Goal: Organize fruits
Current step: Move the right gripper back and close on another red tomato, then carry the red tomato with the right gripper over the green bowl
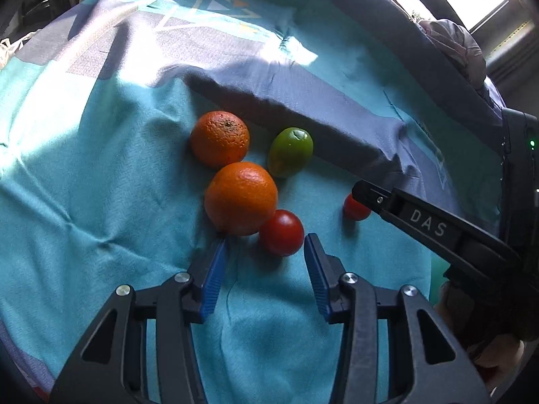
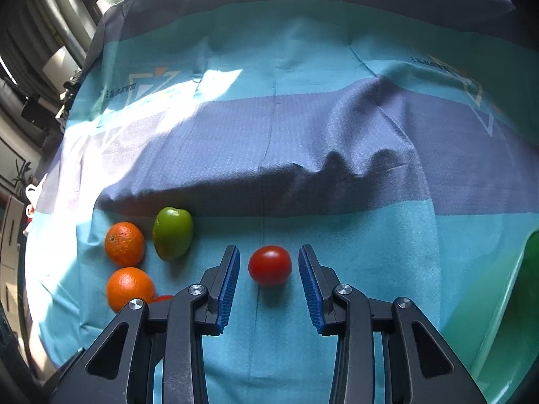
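Right gripper point(image 2: 268, 281) spread wide, jaws flanking lone tomato point(image 2: 270, 264) on teal bedsheet point(image 2: 370, 235), not pinching. Left gripper point(image 1: 266, 262) also spread, second tomato point(image 1: 281, 232) at 12 o'clock. Two oranges point(image 1: 241, 198), green fruit point(image 1: 290, 151) clustered loose. Green container point(image 2: 505, 303) at 3 o'clock, apparently unfilled. Sorting seems barely started.

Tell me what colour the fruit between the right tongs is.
Red, a tomato; clearest in the right wrist view.
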